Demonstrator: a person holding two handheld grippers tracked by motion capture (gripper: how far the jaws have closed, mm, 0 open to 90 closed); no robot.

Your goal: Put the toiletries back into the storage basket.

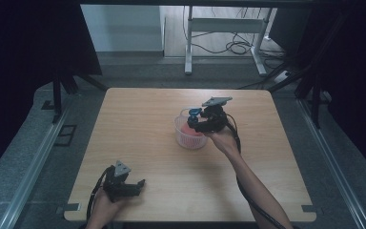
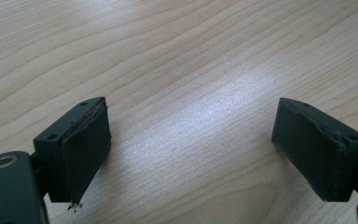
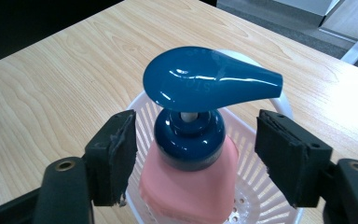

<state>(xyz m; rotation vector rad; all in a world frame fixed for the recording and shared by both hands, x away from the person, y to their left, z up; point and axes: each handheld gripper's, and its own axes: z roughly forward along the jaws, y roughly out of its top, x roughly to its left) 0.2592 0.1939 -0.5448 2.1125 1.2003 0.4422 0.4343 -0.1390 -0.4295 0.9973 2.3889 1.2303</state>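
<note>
While its two black jaws stand spread to either side of a pump bottle's blue collar, the right gripper (image 3: 193, 154) touches nothing — there is a gap between each pad and the collar in the right gripper view. The pump bottle (image 3: 191, 172) has a pink body, a dark blue collar and a glossy blue pump head (image 3: 205, 79). It stands upright, its long axis vertical, and the pump head's spout points to the right in the right gripper view, out over the basket's rim. The bottle sits inside a small white slotted basket (image 3: 265, 205), whose perforated floor and ribbed wall show around the pink body; whether anything else lies in it I cannot tell.

From the high view, the right gripper (image 1: 201, 123) hangs over the basket (image 1: 189, 138), which stands a little right of the middle of the wooden table (image 1: 138, 124), with bare wood all around it and nothing in the way.

Well apart, near the table's front left edge, the left gripper (image 1: 136, 187) is held low in the person's left hand (image 1: 106, 206) — its jaws spread wide over bare wood grain, gripping nothing (image 2: 191, 154).
</note>
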